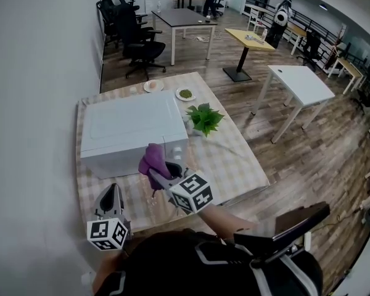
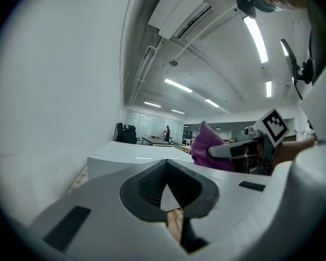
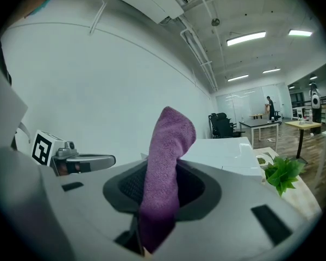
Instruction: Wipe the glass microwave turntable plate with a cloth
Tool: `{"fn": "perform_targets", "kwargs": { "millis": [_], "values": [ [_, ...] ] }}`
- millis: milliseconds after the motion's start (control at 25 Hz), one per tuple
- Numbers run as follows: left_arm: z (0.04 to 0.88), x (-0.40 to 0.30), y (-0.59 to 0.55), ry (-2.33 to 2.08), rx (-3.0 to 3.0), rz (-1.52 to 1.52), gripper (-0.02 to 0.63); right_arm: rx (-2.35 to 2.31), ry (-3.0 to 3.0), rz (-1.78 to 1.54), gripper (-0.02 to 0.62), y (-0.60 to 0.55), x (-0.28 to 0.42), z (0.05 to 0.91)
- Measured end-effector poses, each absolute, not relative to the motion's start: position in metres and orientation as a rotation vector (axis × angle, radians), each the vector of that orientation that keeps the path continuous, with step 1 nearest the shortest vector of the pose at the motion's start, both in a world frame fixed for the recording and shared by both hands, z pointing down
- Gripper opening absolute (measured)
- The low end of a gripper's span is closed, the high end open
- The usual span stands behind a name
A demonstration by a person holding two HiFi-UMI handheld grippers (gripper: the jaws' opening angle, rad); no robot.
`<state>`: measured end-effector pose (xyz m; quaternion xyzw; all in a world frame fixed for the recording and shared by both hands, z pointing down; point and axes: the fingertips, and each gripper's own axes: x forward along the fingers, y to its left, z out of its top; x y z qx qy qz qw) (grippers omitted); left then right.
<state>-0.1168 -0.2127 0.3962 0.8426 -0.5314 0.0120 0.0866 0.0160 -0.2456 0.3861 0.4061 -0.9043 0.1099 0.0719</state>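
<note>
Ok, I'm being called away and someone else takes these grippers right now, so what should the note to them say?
Left gripper: tongs together, nothing in them, held low near the table's front edge.
Right gripper: tongs shut on the purple cloth, which sticks up out of them, just in front of the white microwave.
The microwave stands on the checkered tablecloth. The glass turntable plate cannot be made out in any view.
Done: the cloth is in the grip.
Left: probably find the plate or get it out, then wipe it. No wiping has begun.
</note>
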Motion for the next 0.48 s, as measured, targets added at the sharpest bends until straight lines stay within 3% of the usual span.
{"fn": "perform_targets", "kwargs": {
  "millis": [480],
  "values": [
    [0.3948,-0.1219,-0.2174,-1.616,2.477,-0.015,0.008,1.281,-2.714,0.271,0.129,-0.2475,0.0191,0.3761]
  ]
}}
